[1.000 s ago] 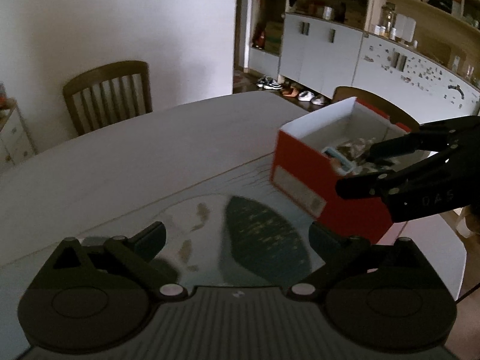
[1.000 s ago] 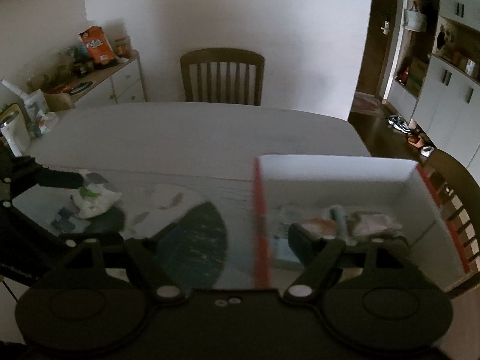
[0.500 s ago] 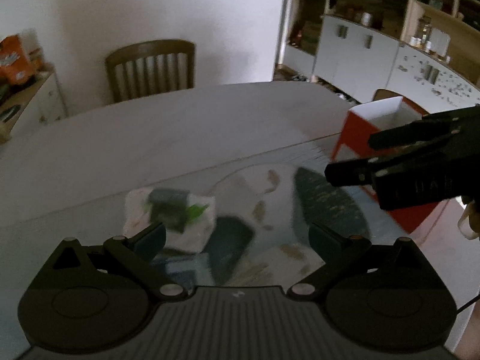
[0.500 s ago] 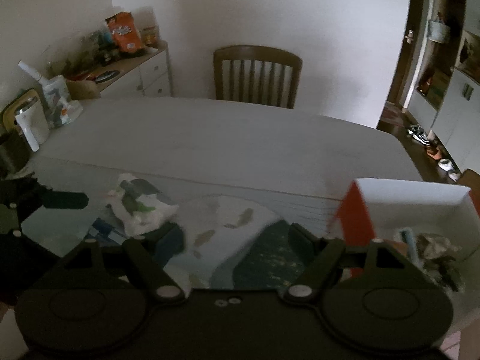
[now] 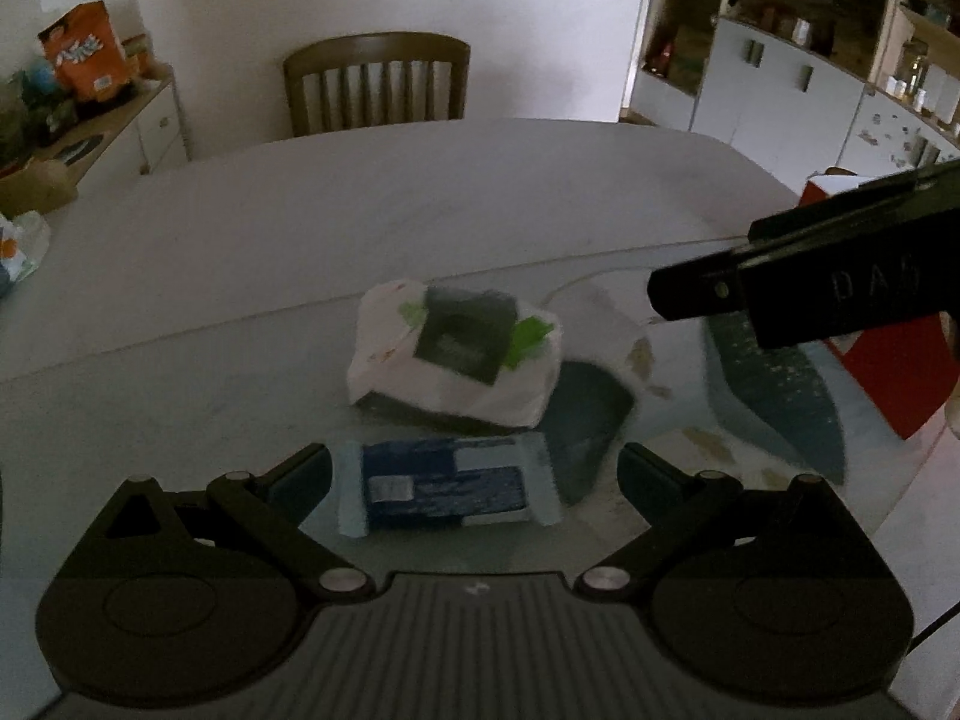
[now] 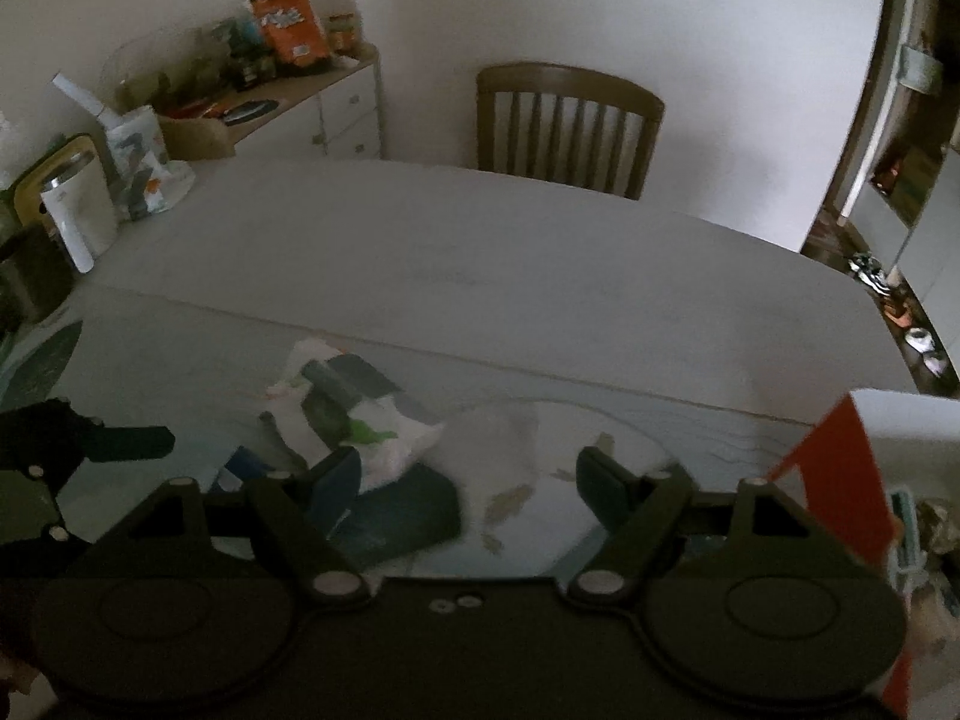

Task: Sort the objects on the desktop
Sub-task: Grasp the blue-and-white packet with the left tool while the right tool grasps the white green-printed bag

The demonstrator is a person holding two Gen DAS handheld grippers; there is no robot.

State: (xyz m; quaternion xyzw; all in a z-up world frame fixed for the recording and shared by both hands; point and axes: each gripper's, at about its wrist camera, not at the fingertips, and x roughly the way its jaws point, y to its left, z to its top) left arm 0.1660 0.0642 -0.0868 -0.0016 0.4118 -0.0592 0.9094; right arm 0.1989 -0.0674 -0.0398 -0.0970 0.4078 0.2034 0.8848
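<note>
Both grippers swung from red box (image 5: 888, 372); left gripper (image 5: 474, 468) spread over blue packet (image 5: 444, 489).

table (image 5: 456, 192) | on it: white pkt (image 5: 456, 354), blue pkt (image 5: 444, 486), red box (image 6: 840, 480)

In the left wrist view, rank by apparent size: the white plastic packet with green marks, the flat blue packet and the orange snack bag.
1. White plastic packet with green marks.
2. Flat blue packet, somewhat smaller though nearer the camera.
3. Orange snack bag, smallest, but far off on the sideboard, so unsure.

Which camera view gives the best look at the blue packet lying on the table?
The left wrist view: the blue packet lies whole between the left gripper fingers. In the right wrist view only a blue corner shows, behind the right gripper finger.
</note>
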